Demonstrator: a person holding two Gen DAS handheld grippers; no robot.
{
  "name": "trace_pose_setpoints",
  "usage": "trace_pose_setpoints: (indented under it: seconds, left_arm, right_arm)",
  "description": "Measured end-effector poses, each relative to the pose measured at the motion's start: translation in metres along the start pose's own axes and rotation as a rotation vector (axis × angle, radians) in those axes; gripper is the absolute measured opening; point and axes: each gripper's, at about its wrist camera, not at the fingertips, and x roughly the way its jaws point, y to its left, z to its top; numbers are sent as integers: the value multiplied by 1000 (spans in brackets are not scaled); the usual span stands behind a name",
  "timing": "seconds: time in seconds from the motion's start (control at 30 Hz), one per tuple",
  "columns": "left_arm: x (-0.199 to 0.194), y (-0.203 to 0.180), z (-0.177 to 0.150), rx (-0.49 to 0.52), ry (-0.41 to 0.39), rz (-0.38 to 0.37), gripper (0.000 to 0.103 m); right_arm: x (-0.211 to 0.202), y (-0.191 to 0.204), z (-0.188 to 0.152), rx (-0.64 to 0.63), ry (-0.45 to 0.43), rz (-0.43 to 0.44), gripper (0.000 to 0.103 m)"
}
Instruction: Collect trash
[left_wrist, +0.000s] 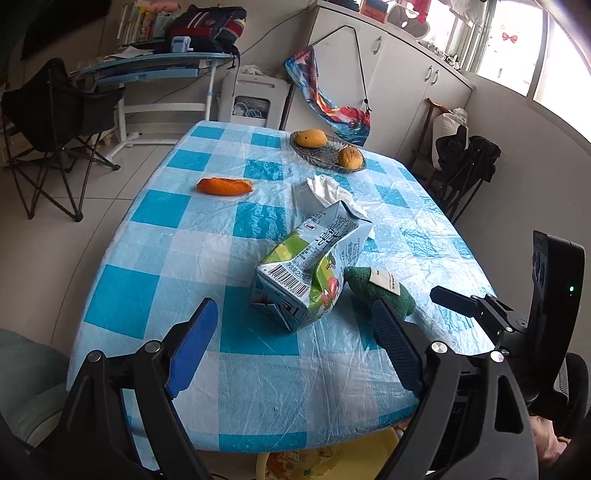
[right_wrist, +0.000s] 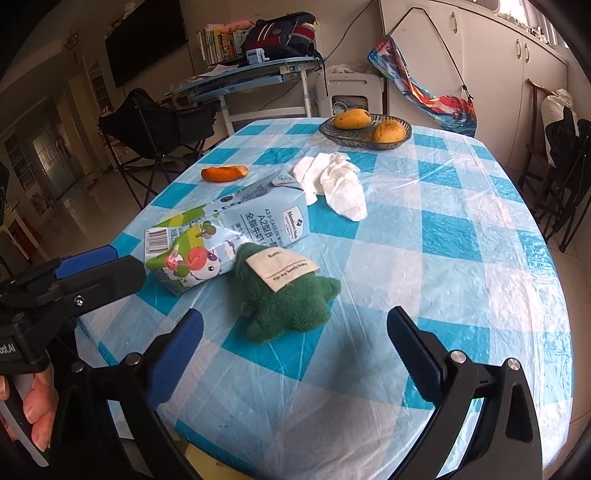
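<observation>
The crushed milk carton (left_wrist: 314, 269) lies on its side near the front of the checked tablecloth (left_wrist: 155, 258), its dented flank touching a green plush toy (left_wrist: 384, 291). Behind it sits crumpled white tissue (left_wrist: 325, 188), and farther back, well apart, a piece of orange peel (left_wrist: 224, 185). A glass dish (left_wrist: 325, 157) holding two mangoes stands at the far end. A yellow bin (left_wrist: 369, 458) shows under the table's near edge.

The left gripper (left_wrist: 295, 332) hangs spread wide just short of the carton, nothing between its pads. The right gripper (right_wrist: 295, 339) is also spread, empty, with the plush toy just ahead of its jaws.

Risks, as I judge them: the carton is already buckled, so a pinch across its soft middle may fold it further and let it slip; any leftover milk could squirt onto the cloth. Closing on the side next to the toy could catch the plush along with the trash. The plastic cover looks slick, so a nudge may slide the carton away. The right gripper could take the toy by mistake, though it is no trash
</observation>
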Motion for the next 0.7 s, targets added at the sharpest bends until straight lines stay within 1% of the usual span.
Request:
trace_pose_setpoints:
  seconds: [0.1, 0.17, 0.33, 0.43, 0.57, 0.7]
  left_arm:
    - [5, -2, 3, 5, 2, -1, 83]
    - [10, -4, 5, 10, 6, 2, 83]
    - [19, -5, 8, 9, 12, 16, 84]
    - [25, -4, 11, 4, 13, 42, 84]
    - [38, -2, 15, 0, 18, 87, 84]
    - [54, -5, 16, 34, 37, 126, 84]
  right_arm:
    - [4, -2, 3, 7, 3, -4, 95]
    - [7, -8, 4, 35, 10, -13, 95]
    - [7, -33, 4, 124, 13, -80, 95]
    - [5, -42, 4, 156, 3, -105, 95]
    - [5, -43, 3, 151, -2, -104, 95]
    - [8, -40, 4, 131, -4, -88, 95]
